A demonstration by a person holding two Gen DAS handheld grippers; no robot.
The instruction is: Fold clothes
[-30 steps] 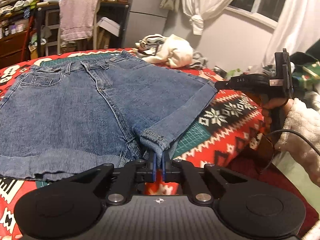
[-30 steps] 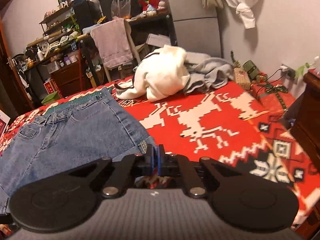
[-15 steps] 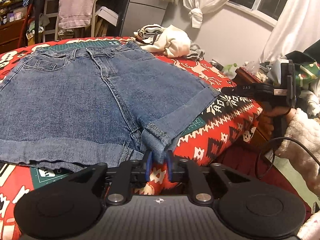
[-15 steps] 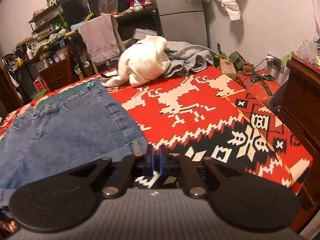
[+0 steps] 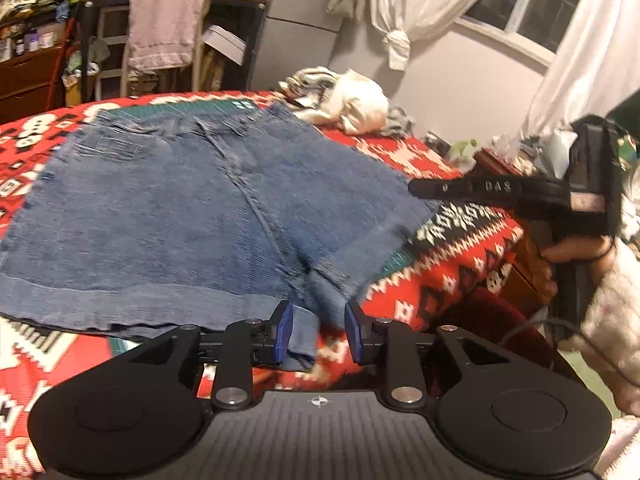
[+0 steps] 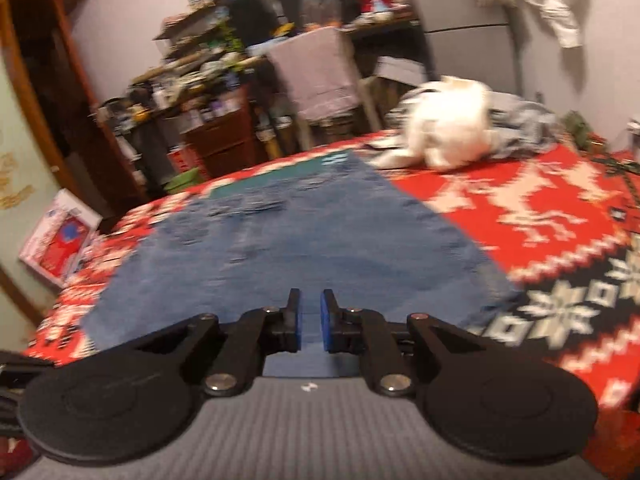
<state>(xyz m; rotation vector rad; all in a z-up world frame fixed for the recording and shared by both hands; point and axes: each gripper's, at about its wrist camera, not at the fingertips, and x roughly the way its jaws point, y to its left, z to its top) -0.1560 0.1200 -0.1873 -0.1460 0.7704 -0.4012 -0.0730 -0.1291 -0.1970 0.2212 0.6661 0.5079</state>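
Denim shorts (image 5: 192,216) are spread flat on a red patterned blanket (image 5: 452,264), waistband at the far end and cuffed leg hems at the near edge. The left gripper (image 5: 318,330) is seen with its blue pads spread wide, a drooping cuff corner between them but not pinched. The right gripper (image 6: 311,320), held in a hand (image 5: 576,254) with a fuzzy sleeve, is parted slightly above the shorts' right leg, holding nothing; a pile of pale clothes (image 6: 448,140) lies beyond.
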